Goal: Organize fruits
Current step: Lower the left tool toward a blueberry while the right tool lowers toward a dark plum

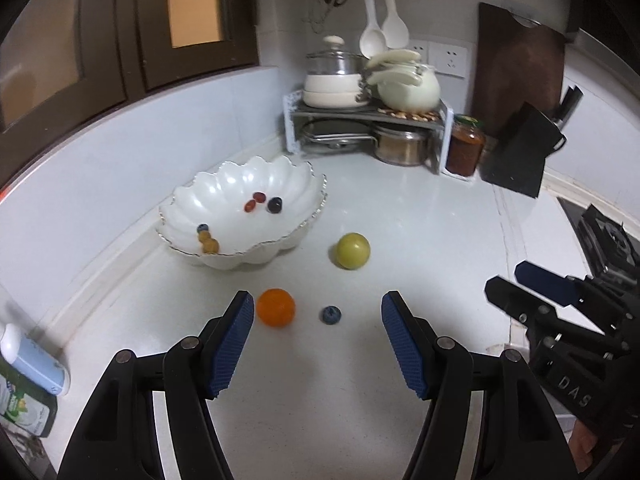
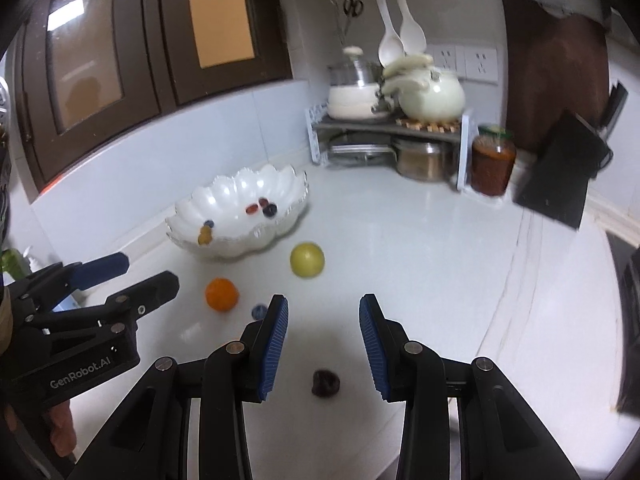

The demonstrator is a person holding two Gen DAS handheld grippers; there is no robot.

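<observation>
A white scalloped bowl (image 1: 240, 216) (image 2: 236, 208) on the white counter holds several small fruits. An orange (image 1: 276, 307) (image 2: 221, 294), a blueberry (image 1: 331, 315) (image 2: 259, 311) and a yellow-green fruit (image 1: 353, 251) (image 2: 307, 260) lie on the counter near it. A dark wrinkled fruit (image 2: 326, 382) lies between my right gripper's fingers. My left gripper (image 1: 318, 308) is open and empty, just short of the orange and blueberry; it also shows in the right wrist view (image 2: 148, 270). My right gripper (image 2: 323, 312) is open and empty; it also shows in the left wrist view (image 1: 506, 280).
A rack (image 1: 368, 114) with pots and a kettle stands in the back corner. A jar of red sauce (image 1: 465, 145), a black knife block (image 1: 520, 152) and a cutting board (image 1: 520, 64) stand at the back right. A stove (image 1: 608, 236) is at right. Bottles (image 1: 28, 376) are at left.
</observation>
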